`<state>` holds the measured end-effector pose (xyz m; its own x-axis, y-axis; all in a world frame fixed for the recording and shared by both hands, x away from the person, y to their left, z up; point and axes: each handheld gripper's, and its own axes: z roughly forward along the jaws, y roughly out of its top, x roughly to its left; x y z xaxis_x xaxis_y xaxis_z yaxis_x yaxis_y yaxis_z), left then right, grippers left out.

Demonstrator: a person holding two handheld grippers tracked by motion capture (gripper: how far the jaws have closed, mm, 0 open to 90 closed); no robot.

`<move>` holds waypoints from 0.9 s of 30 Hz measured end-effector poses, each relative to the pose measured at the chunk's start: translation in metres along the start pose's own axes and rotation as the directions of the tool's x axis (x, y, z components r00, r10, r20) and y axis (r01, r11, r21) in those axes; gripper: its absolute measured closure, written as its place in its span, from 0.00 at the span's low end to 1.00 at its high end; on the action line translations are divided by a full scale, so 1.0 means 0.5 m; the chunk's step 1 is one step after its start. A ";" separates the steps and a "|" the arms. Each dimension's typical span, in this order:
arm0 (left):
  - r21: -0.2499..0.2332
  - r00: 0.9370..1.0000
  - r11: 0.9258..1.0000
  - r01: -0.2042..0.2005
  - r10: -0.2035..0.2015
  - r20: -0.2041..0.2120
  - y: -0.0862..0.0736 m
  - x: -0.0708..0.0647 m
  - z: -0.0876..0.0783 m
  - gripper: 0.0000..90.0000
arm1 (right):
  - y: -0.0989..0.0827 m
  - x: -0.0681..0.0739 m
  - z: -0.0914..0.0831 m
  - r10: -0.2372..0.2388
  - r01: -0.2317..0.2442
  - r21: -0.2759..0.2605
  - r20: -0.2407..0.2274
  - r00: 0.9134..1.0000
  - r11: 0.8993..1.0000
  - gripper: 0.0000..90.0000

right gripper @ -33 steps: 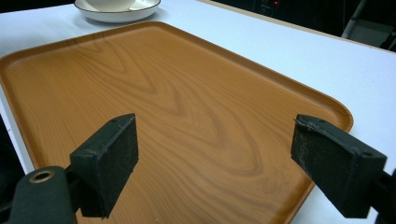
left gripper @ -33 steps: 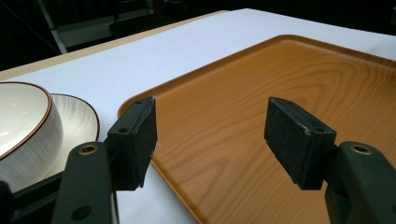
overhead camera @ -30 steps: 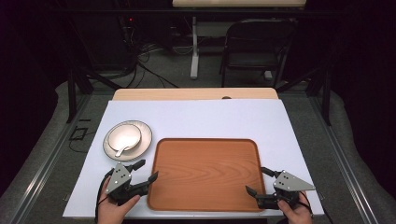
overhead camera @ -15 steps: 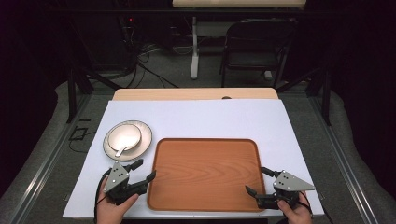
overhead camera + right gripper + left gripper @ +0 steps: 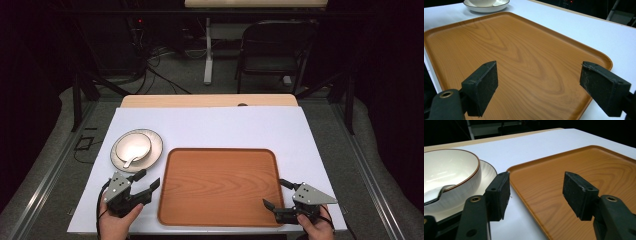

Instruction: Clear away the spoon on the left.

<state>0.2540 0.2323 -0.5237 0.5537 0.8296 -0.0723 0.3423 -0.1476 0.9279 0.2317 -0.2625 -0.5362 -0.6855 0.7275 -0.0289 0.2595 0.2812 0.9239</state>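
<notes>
At the middle of the bench, near its front edge, lies the wooden tray (image 5: 220, 186), flat and bare, its long sides running across. The left gripper (image 5: 145, 186) hovers just off the tray's left edge, jaws spread wide and holding nothing; in the left gripper view the rim of the tray passes between them. The right gripper (image 5: 274, 196) sits at the tray's front right corner, jaws likewise wide apart and empty, looking across the grain.

Just beyond the left gripper stands a white bowl (image 5: 133, 146) on a plate (image 5: 153, 150), with a spoon (image 5: 435, 193) resting in the bowl. The stack is near the tray's far left corner but apart from it.

The risk, as I judge it, lies in that closeness: if the left jaws swing outward or the tray is lifted unevenly, the rim could knock the plate and tip the spoon out. A shallow bite on the thin rim could also let the tray slip.

A white sheet (image 5: 210, 125) covers the bench; behind it are a dark room, a chair (image 5: 272, 50) and cables on the floor.
</notes>
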 end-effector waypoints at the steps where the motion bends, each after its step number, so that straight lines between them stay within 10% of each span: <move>1: 0.001 1.000 1.000 0.003 -0.003 -0.004 0.000 0.001 -0.001 0.45 | 0.000 0.000 0.000 -0.002 0.002 0.000 0.000 1.000 1.000 0.16; 27: 0.119 0.988 0.987 0.109 -0.095 -0.123 0.039 0.029 -0.015 0.76 | 0.000 0.001 -0.001 -0.007 0.007 -0.003 0.004 1.000 1.000 0.16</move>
<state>0.2631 0.2456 -0.5041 0.4212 0.8997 -0.1143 0.4885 -0.1189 0.8644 0.2313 -0.2625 -0.5360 -0.6843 0.7283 -0.0370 0.2524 0.2841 0.9250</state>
